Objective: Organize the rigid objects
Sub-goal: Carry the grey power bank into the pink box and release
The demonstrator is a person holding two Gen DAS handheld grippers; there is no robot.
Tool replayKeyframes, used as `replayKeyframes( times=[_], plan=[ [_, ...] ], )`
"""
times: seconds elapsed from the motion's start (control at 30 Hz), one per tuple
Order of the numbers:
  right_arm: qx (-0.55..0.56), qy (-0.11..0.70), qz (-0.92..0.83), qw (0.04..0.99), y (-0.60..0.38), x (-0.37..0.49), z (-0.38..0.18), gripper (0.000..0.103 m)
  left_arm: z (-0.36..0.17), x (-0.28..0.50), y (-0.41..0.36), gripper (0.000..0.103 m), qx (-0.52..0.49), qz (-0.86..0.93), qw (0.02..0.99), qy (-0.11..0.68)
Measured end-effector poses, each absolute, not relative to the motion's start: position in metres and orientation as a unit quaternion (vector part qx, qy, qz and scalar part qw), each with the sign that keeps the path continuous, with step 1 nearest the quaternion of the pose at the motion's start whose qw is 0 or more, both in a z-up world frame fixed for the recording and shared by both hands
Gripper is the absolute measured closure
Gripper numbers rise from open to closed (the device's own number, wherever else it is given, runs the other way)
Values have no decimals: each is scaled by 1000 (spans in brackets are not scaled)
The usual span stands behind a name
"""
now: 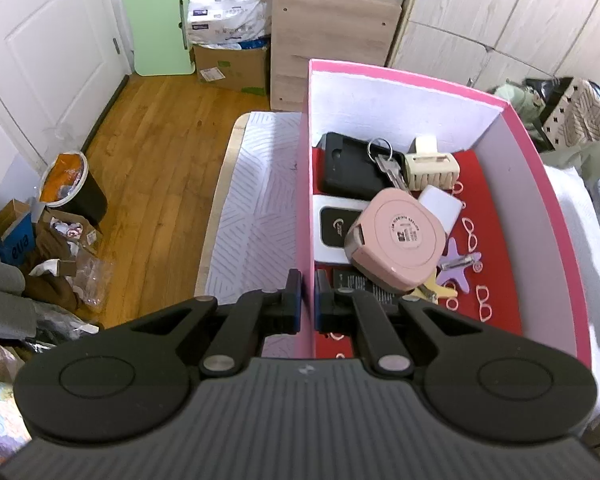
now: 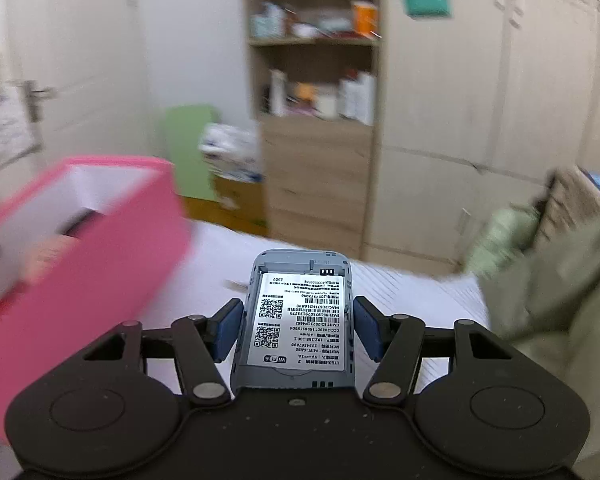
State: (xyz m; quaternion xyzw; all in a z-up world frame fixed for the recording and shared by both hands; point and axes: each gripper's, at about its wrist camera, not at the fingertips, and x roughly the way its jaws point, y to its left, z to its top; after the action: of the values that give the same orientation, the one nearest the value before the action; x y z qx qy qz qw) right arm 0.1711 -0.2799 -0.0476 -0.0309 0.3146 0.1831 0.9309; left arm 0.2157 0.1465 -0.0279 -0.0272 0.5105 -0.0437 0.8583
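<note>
A pink box [image 1: 306,208] with a red floor stands on the bed, and my left gripper [image 1: 308,300] is shut on its left wall. Inside lie a pink tape measure [image 1: 398,242], a black case [image 1: 348,168], keys [image 1: 388,164], a beige hair claw [image 1: 432,166], a white power bank [image 1: 440,206], a white device [image 1: 334,232] and a purple star clip [image 1: 458,266]. My right gripper [image 2: 298,330] is shut on a grey pocket router [image 2: 300,320], its back cover off and label showing, held above the bed to the right of the pink box [image 2: 112,264].
The bed's white patterned sheet [image 1: 252,208] lies left of the box. An olive garment [image 2: 552,280] is heaped at the right. A wooden shelf unit [image 2: 316,140] and wardrobe [image 2: 480,120] stand behind the bed. Beside the bed a bin [image 1: 70,184] and clutter cover the wooden floor.
</note>
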Motion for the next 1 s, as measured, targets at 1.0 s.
replayKeyframes(
  times=[1.0],
  plan=[
    [-252,450,599,612,-17,206,-62,38,-24,210,148,96,1,-84,855,511]
  ],
)
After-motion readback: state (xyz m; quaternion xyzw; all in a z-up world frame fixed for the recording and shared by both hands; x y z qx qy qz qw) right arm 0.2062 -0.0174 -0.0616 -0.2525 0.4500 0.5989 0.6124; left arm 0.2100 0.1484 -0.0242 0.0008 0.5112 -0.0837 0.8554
